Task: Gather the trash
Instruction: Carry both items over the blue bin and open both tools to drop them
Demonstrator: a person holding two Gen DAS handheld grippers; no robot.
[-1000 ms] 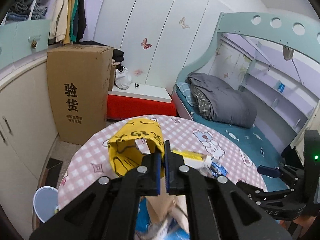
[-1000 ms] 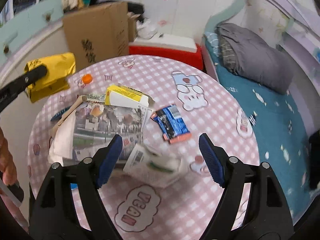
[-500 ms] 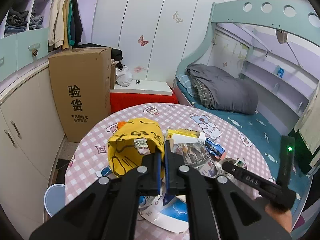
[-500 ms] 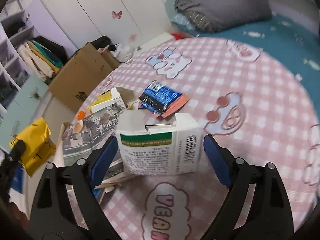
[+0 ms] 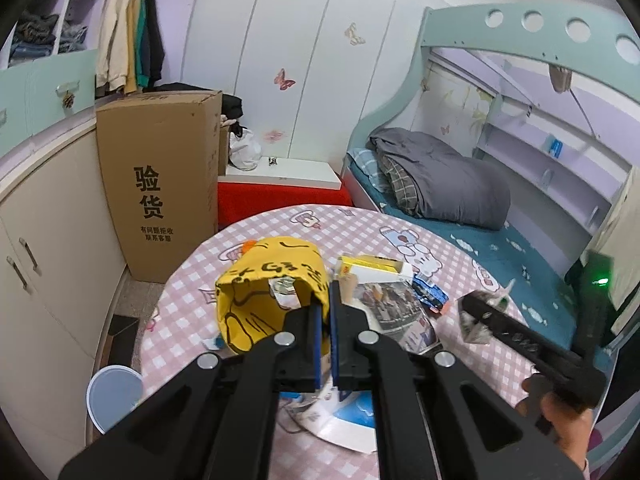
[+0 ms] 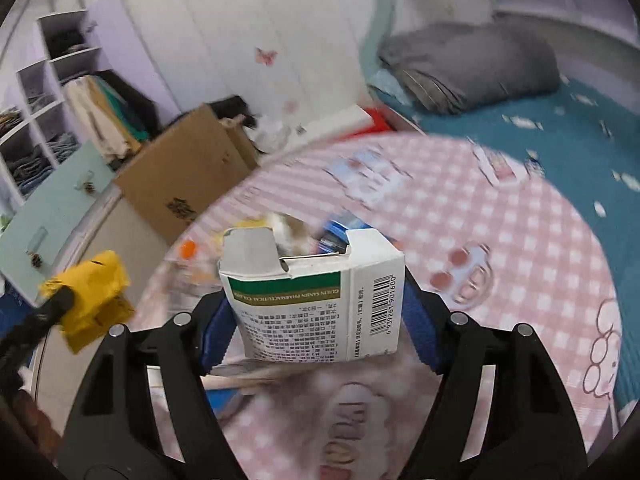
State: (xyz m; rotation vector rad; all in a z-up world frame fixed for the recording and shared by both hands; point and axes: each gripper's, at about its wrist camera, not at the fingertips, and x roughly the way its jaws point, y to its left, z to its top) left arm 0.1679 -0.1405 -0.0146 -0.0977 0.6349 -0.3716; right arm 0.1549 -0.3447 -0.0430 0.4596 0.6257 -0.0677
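My left gripper (image 5: 330, 292) is shut on the rim of a yellow bag with black drawings (image 5: 264, 300), held open above the left side of the round table (image 5: 280, 224). In the right wrist view the same yellow bag (image 6: 96, 292) hangs at the far left. My right gripper (image 6: 316, 292) is closing its jaws on a white carton with a green stripe and a barcode (image 6: 320, 304). Both blue pads (image 6: 418, 316) touch the carton's sides. It is sharp while the table behind it is blurred.
On the pink checked cloth lie a yellow-and-white box (image 5: 372, 270), a blue wrapper (image 5: 430, 294), a printed paper (image 5: 388, 312) and an orange cap (image 5: 249, 245). A tall cardboard box (image 5: 160, 184) stands behind the table, a bed (image 5: 440, 184) to the right, a pale round bin (image 5: 114, 396) on the floor.
The right jaws came around the white carton and closed onto it while the wrist rolled. The left gripper drifted slightly with the yellow bag still in its grip.
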